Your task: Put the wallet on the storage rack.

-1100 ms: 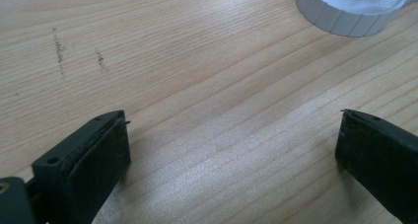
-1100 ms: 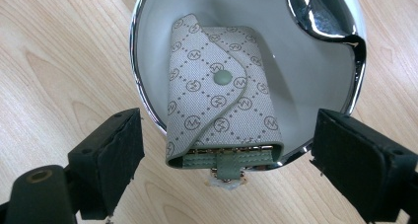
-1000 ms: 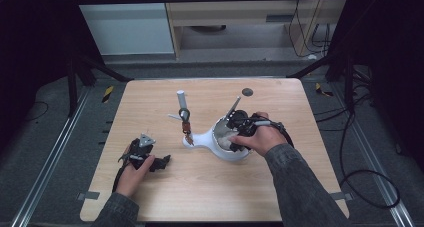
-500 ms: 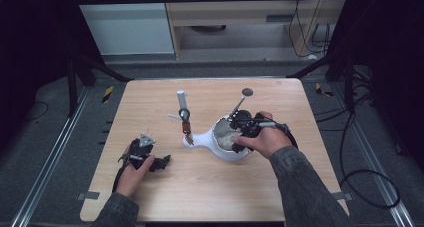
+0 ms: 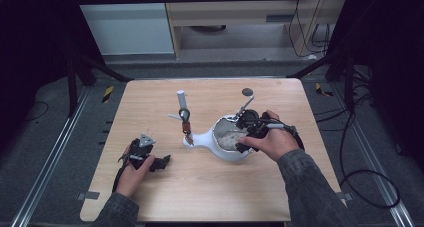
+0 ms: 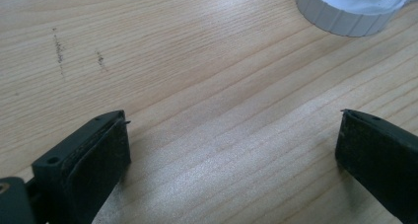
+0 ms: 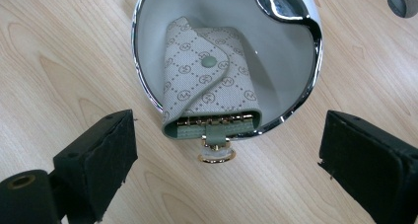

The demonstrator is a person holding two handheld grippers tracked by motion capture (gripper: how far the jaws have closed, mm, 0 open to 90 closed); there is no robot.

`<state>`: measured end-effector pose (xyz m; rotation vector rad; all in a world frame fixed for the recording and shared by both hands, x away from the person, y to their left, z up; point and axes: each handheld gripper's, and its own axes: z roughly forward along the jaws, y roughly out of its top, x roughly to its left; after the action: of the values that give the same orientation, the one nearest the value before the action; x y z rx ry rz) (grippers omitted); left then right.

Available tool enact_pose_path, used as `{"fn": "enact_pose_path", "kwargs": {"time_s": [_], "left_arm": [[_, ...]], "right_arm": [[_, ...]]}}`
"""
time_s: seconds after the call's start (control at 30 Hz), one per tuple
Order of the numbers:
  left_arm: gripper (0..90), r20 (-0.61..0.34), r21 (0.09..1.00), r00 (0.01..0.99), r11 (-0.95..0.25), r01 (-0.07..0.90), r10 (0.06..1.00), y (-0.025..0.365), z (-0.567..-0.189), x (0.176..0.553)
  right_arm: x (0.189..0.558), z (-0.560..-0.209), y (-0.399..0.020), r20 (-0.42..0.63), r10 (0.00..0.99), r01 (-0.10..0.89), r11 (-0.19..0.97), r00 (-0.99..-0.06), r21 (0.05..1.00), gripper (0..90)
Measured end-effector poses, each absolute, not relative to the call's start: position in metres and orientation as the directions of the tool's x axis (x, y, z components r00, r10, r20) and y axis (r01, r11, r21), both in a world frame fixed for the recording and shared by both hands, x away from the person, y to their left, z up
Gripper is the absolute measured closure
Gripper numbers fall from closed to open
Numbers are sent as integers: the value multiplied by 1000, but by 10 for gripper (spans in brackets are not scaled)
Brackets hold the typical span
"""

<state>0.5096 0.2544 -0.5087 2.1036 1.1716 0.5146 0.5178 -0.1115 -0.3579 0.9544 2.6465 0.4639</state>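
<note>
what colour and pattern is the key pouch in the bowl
Pale cream with a repeated brown monogram print and sage green trim; key pouch shows best in the right gripper view.

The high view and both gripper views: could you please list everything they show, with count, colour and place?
Table: one, light wood, centre of the high view.
Bowl: one, white inside with a chrome rim, right of the table's centre.
Key pouch: one, beige patterned with green trim and a gold ring, lying in the bowl, its ring end over the rim.
Stand: one, white post with small hanging pieces, left of the bowl.
Dark disc: one, near the table's far edge.
Left gripper: one, black, jaws open over bare wood.
Right gripper: one, black, jaws just been opening, apart from the pouch.
</note>
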Motion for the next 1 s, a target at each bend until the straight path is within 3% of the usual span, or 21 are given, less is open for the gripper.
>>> {"fn": "enact_pose_path", "kwargs": {"time_s": [1.0], "left_arm": [[0, 22, 712, 523, -380, 590, 852, 255, -509, 510]], "right_arm": [[510, -358, -153, -131, 719, 579, 640, -682, 505, 55]]}}
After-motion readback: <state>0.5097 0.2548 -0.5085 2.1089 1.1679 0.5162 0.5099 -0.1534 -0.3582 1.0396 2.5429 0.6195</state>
